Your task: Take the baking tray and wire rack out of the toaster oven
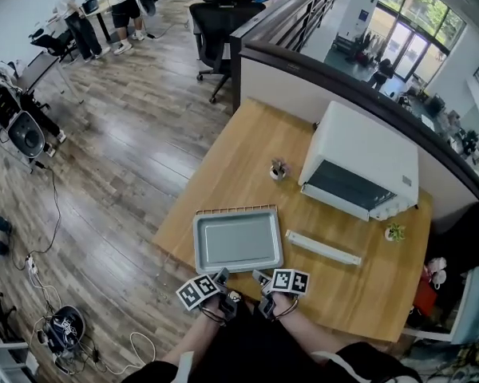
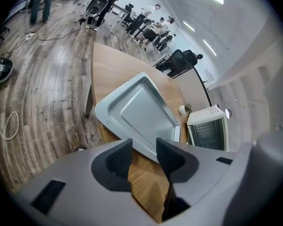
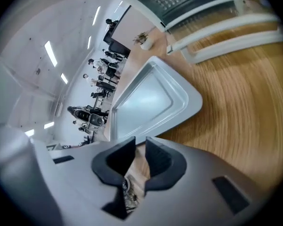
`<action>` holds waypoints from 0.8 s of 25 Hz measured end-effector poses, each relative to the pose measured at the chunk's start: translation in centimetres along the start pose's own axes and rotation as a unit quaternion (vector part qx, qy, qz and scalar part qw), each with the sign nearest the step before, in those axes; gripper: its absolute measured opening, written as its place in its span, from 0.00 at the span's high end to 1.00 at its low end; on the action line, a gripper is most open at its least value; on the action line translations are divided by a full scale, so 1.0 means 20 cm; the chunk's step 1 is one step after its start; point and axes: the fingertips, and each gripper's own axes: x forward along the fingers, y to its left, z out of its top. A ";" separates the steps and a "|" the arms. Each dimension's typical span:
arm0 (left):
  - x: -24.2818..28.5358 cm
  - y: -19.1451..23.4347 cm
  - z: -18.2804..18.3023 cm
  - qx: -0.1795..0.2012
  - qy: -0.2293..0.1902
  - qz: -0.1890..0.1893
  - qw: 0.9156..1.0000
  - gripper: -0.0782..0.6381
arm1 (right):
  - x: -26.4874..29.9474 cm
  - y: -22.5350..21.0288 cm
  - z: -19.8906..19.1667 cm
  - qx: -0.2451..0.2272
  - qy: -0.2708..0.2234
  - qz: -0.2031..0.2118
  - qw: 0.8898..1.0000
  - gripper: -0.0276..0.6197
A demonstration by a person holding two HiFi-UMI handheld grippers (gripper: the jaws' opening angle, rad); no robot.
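Baking tray (image 1: 238, 242) lies flat on the wooden table (image 1: 223, 158), just ahead of both grippers, with the wire rack (image 1: 235, 211) showing along its far side. The left gripper (image 2: 144, 149) holds its jaws moderately apart, with nothing between them. The right gripper (image 3: 140, 145) shows only a narrow gap, also empty. The toaster oven (image 1: 363, 170) stands farther ahead, to the right.

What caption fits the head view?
Tray and rack out on the table, oven beyond; left hand-held gripper and right hand-held gripper empty by the tray's near edge.
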 end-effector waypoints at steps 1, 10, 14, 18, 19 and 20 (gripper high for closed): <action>-0.02 -0.02 -0.01 0.014 0.003 0.004 1.000 0.67 | -0.02 0.00 0.00 -0.015 -0.008 -0.007 1.000 0.90; 0.01 -0.28 -0.12 0.162 0.036 -0.059 0.984 0.86 | -0.23 0.03 0.06 -0.159 -0.065 -0.033 0.985 0.95; 0.02 -0.44 -0.24 0.233 0.046 -0.075 0.968 0.86 | -0.37 -0.04 0.16 -0.230 -0.077 -0.061 0.968 0.95; 0.01 -0.57 -0.34 0.295 0.033 -0.086 0.951 0.86 | -0.49 -0.06 0.21 -0.272 -0.094 -0.066 0.955 0.95; 0.00 -0.61 -0.35 0.315 0.026 -0.090 0.944 0.86 | -0.52 -0.05 0.23 -0.283 -0.101 -0.066 0.951 0.95; -0.01 -0.66 -0.36 0.336 0.017 -0.094 0.937 0.86 | -0.55 -0.04 0.26 -0.295 -0.110 -0.066 0.947 0.95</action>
